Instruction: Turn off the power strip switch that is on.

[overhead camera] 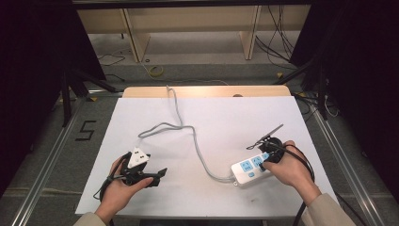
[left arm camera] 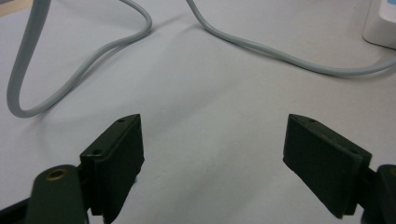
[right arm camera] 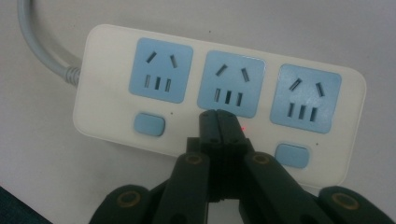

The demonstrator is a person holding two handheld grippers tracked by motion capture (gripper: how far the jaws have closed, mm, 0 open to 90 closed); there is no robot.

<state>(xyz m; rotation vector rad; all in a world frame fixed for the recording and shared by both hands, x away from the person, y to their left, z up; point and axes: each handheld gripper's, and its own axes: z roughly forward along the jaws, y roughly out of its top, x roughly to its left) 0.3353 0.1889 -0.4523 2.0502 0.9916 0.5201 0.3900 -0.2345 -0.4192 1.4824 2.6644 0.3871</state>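
A white power strip (overhead camera: 245, 172) with three blue sockets lies on the white table sheet at the right. Its grey cable (overhead camera: 196, 149) snakes off toward the table's far edge. My right gripper (right arm camera: 217, 115) is shut with nothing between its jaws; its tip rests on the strip (right arm camera: 109, 84) just below the middle socket (right arm camera: 230, 84), and a small red light (right arm camera: 243, 128) glows beside it. Blue buttons (right arm camera: 149, 124) sit under the outer sockets. My left gripper (overhead camera: 158, 176) lies on the sheet at the left, open (left arm camera: 212, 154) and holding nothing, with the cable (left arm camera: 93, 51) beyond it.
The white sheet (overhead camera: 211, 117) covers a wooden table whose far edge (overhead camera: 207, 91) shows. Metal rails run along both sides on the floor, with loose cables and shelf legs behind. A "5" (overhead camera: 86, 130) is marked on the floor at the left.
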